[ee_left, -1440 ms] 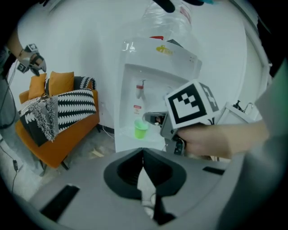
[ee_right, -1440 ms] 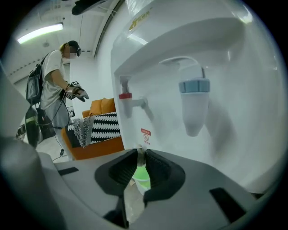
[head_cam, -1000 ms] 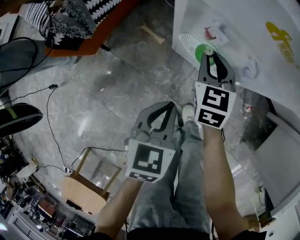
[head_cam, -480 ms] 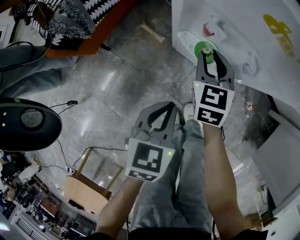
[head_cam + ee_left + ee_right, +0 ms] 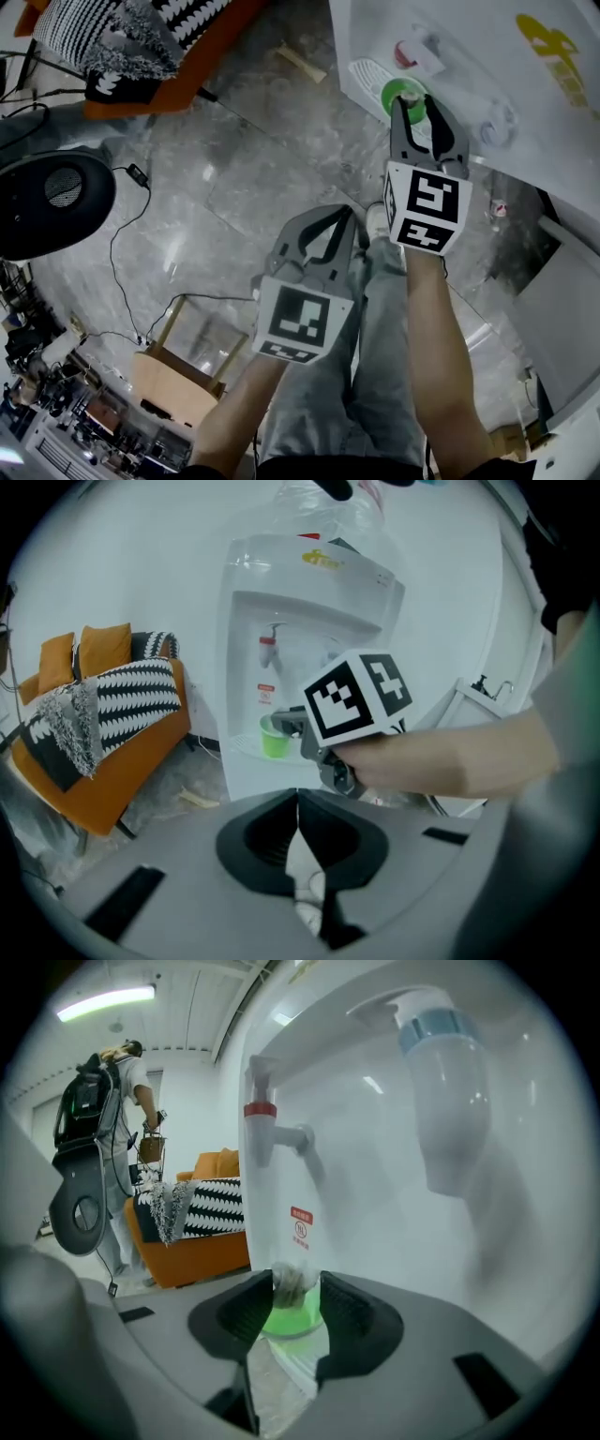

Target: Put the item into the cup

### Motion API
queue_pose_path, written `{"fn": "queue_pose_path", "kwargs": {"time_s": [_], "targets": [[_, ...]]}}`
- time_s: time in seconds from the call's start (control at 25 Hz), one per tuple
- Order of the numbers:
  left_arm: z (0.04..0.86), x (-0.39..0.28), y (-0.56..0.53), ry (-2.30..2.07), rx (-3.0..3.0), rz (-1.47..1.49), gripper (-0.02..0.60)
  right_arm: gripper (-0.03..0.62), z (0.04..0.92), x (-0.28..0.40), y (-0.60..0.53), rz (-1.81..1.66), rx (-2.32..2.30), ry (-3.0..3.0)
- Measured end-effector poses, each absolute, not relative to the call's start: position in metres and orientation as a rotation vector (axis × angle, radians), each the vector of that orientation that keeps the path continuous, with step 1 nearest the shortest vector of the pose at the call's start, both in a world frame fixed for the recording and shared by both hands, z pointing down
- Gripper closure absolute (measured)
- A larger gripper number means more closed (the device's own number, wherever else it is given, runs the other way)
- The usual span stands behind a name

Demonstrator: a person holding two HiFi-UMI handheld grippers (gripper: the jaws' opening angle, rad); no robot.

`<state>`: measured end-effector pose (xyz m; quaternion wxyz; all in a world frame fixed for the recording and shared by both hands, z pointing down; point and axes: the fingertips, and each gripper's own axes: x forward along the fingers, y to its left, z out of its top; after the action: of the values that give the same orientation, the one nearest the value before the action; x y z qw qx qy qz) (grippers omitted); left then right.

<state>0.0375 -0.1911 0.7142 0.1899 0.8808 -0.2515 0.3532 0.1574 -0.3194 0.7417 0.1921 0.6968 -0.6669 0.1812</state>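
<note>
A green cup (image 5: 405, 94) stands on the drip tray of a white water dispenser (image 5: 487, 56). My right gripper (image 5: 417, 105) hovers right over it, and its jaws are opening. In the right gripper view a pale crumpled item (image 5: 292, 1283) sits between the spread pads, at the rim of the green cup (image 5: 292, 1318). My right gripper (image 5: 295, 1302) no longer squeezes it. My left gripper (image 5: 334, 216) hangs lower, over the floor, shut with nothing in it. The left gripper view shows those shut jaws (image 5: 298, 803) and, further off, the cup (image 5: 274, 738).
Above the cup are a red tap (image 5: 261, 1110) and a blue one (image 5: 439, 1027). An orange sofa (image 5: 202, 42) with a zigzag blanket, a round black fan (image 5: 52, 202), floor cables and a wooden stool (image 5: 173, 370) lie to the left. A person with a backpack (image 5: 98, 1101) stands far off.
The right gripper's jaws have spread apart over the cup and let go of the item. The left gripper has stayed shut and still. The head view has shifted slightly.
</note>
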Motion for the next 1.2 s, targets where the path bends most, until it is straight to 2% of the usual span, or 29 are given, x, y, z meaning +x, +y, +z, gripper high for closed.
{"fn": "queue_pose_path", "kwargs": {"time_s": [0.16, 0.32, 0.56, 1.04, 1.2], "targets": [[0.715, 0.043, -0.192, -0.697, 2.471, 0.982, 0.568, 0.439, 0.737, 0.157, -0.321, 0.511, 1.977, -1.912], [0.717, 0.045, -0.191, -0.692, 2.469, 0.987, 0.569, 0.397, 0.732, 0.153, -0.322, 0.522, 1.993, -1.967], [0.718, 0.046, -0.190, -0.687, 2.467, 0.983, 0.568, 0.398, 0.733, 0.155, -0.318, 0.517, 1.986, -1.935], [0.714, 0.026, -0.178, -0.747, 2.447, 0.924, 0.569, 0.519, 0.717, 0.134, -0.284, 0.531, 1.951, -1.952], [0.700, 0.010, -0.166, -0.792, 2.426, 0.890, 0.569, 0.539, 0.701, 0.120, -0.261, 0.545, 1.903, -1.960]]}}
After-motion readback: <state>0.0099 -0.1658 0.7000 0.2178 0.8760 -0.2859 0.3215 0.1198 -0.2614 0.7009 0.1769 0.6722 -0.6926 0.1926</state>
